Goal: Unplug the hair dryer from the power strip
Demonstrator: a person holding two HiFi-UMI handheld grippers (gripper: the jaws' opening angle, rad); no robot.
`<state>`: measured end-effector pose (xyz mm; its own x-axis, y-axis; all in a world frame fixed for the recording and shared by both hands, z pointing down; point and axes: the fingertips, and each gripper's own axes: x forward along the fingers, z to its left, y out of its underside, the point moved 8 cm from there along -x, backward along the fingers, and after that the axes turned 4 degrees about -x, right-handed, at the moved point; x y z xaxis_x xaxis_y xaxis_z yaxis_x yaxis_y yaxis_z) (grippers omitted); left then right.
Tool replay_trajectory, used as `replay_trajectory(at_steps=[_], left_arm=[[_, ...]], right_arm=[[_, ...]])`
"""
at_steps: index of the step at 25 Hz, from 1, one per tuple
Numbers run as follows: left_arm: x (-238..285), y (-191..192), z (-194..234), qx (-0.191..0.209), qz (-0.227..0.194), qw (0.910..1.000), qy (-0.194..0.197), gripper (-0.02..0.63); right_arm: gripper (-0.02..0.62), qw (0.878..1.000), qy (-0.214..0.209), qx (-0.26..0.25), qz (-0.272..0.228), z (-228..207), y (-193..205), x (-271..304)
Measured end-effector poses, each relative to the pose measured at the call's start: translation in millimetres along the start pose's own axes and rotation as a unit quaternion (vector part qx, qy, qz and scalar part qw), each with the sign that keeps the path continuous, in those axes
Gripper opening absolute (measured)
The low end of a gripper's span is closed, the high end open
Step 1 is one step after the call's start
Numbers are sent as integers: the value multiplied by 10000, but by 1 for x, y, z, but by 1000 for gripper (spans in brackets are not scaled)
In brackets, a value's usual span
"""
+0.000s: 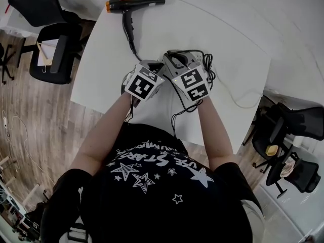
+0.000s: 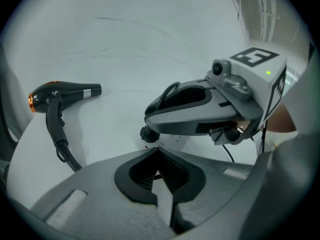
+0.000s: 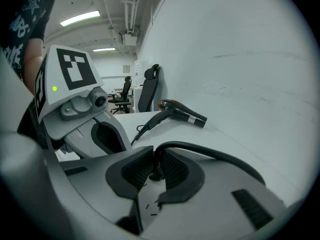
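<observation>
right gripper (image 3: 154,148) pinching hair dryer plug (image 3: 156,170) | left gripper (image 2: 156,148) jaws pressed together by power strip (image 2: 174,140)

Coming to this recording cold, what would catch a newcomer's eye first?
First, the two grippers close together at the middle of the white table: the right gripper is shut on the black plug at the power strip, and the left gripper, jaws together, sits just beside it. Next, the black hair dryer with its orange end lies near the table's far edge, its cord running toward the grippers.
</observation>
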<state>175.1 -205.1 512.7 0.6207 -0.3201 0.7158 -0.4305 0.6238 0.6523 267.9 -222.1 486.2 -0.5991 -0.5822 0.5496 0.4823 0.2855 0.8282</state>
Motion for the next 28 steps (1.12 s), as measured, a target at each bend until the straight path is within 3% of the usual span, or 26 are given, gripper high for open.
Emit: replay_trajectory(at_steps=[4, 28], left_arm=[[0, -1, 3, -198, 57, 9997, 147, 8], [1, -5, -3, 35, 165, 9998, -81, 8]], right_arm=[[54, 9999, 71, -74, -80, 2, 1, -1], [52, 9977, 340, -305, -510, 10, 6, -11]])
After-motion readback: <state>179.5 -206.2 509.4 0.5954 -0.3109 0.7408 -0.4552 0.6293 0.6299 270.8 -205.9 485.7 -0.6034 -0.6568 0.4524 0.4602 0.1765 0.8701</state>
